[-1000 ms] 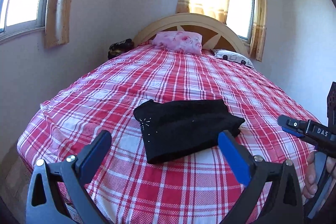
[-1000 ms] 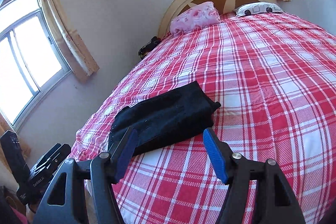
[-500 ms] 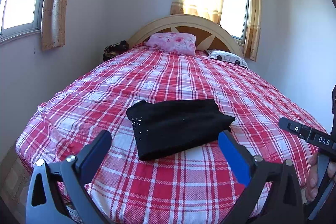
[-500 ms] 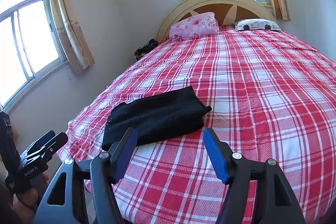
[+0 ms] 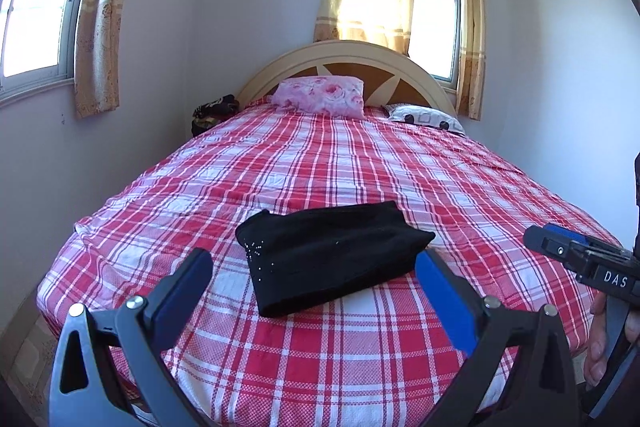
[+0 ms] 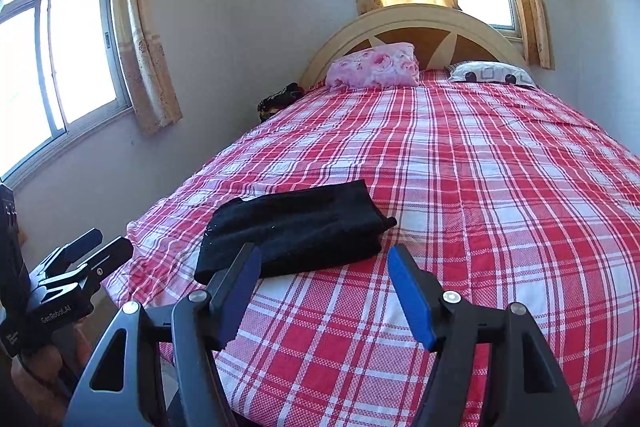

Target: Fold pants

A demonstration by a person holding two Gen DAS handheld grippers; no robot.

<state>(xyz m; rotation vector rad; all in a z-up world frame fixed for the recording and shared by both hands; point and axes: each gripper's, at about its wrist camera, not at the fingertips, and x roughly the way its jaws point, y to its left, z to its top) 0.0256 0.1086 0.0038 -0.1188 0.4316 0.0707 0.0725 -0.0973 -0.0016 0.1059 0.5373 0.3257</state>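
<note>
Both hand-held grippers have drawn back from the folded black pants [image 5: 332,259], which lie near the foot of the bed [image 5: 360,167]. Left hand-held gripper [image 5: 316,287] and right hand-held gripper [image 6: 324,291]: fingers apart, empty. Any final pat should press flat without dragging layers.

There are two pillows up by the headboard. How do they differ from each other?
The pink pillow has a rose print, while the white pillow carries grey squares and black dots. The pink one looks plump and stands up against the headboard; the white one lies flatter. The pink one sits toward the middle, the white one toward the right edge. Both rest at the head of the red checked bedspread.
</note>
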